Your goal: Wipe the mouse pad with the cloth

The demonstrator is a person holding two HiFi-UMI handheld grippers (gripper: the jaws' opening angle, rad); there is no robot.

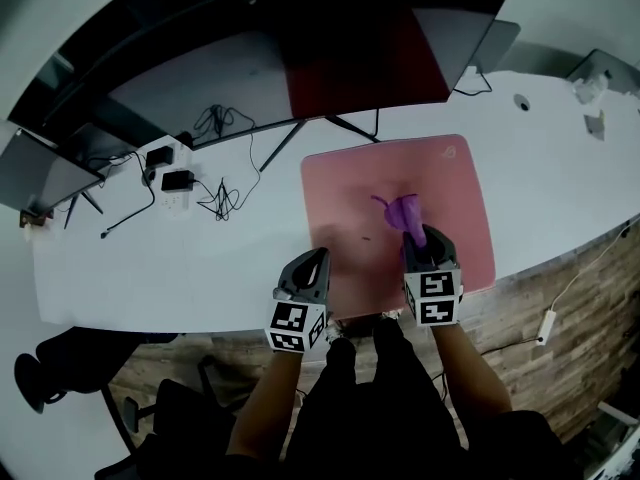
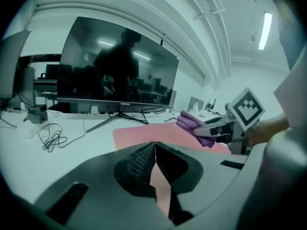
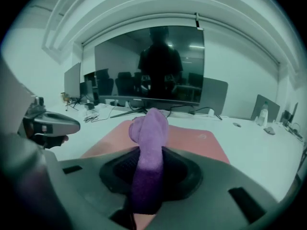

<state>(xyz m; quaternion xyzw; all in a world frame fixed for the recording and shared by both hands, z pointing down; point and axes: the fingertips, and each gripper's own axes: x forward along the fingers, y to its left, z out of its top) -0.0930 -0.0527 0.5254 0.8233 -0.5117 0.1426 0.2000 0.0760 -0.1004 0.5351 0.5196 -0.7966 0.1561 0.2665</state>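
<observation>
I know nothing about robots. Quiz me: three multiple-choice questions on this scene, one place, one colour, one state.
1. Where does the pink rectangular mouse pad lie?
A. on the floor
B. on the white desk, before the wide dark monitor
C. on a chair

2. What colour is the soft cloth?
A. purple
B. yellow
C. white

3. How is the left gripper?
A. wide open
B. shut on the cloth
C. shut, empty

Answers:
1 B, the head view shows it flat on the desk.
2 A, both gripper views show purple.
3 C, its jaws meet with nothing between.
</observation>
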